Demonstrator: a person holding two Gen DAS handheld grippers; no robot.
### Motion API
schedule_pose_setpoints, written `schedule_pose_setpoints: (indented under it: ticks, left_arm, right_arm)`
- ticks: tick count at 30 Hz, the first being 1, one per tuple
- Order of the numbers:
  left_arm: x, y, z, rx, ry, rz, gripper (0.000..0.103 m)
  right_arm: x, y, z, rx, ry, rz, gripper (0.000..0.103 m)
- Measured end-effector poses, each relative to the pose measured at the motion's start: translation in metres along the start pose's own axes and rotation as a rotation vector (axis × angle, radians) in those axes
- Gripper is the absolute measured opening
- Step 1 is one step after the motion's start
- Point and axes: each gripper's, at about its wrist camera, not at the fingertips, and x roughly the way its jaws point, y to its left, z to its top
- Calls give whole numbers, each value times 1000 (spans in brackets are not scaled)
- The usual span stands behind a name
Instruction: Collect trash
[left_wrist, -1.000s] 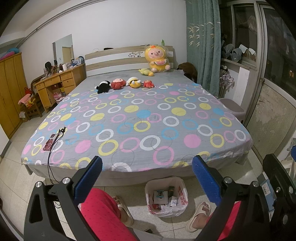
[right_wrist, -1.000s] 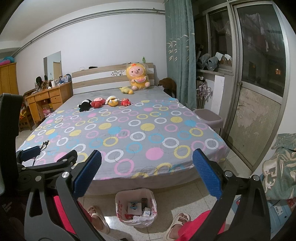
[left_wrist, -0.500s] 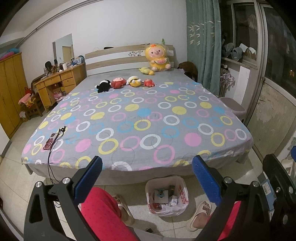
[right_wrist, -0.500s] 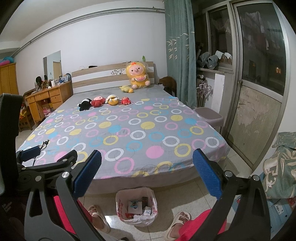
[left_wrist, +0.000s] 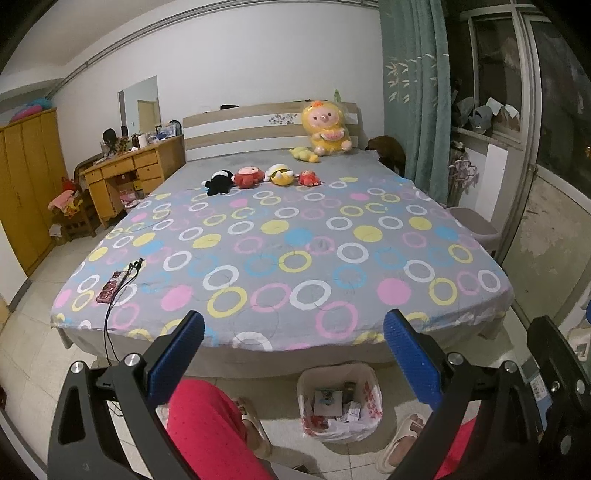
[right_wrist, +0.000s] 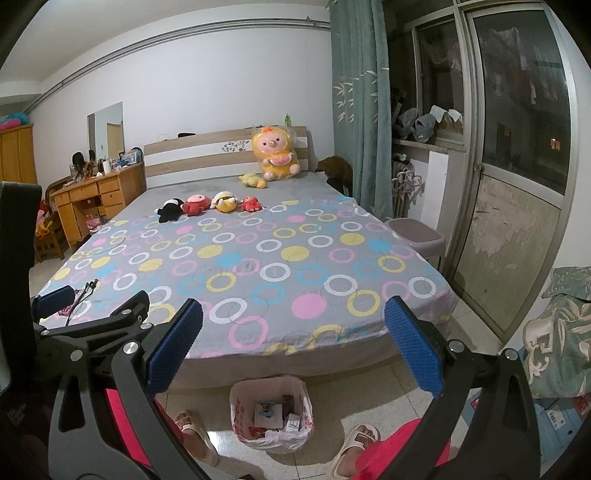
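A small bin lined with a white plastic bag (left_wrist: 340, 402) stands on the floor at the foot of the bed, between the person's feet, with several small boxes and wrappers inside; it also shows in the right wrist view (right_wrist: 272, 413). My left gripper (left_wrist: 293, 363) is open and empty, held above the bin. My right gripper (right_wrist: 293, 349) is open and empty too, beside the left gripper (right_wrist: 92, 325). The bed (left_wrist: 288, 240) with a ring-patterned sheet lies ahead.
Plush toys (left_wrist: 258, 177) sit near the headboard. A phone with a black cable (left_wrist: 110, 288) lies on the bed's left front corner. A wooden desk (left_wrist: 125, 173) and wardrobe stand left; a stool (right_wrist: 417, 236), curtain and window right.
Both views have crept slightly upward and back; nothing else has moved and both grippers stay open.
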Motion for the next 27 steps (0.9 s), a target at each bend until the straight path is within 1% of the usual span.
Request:
schedule_pose_setpoints:
  ticks: [6,11,27]
  left_arm:
    - [3,2,1,-6,27,-25,95]
    - [1,2,1,-9,27,-14,95]
    - [-1,3,0,-10,31,-13,95]
  right_arm:
    - [2,1,1,-1,3,2,96]
    - [1,1,0,-2,2,-1,96]
    - [1,6,0,-7,-1,-1,96]
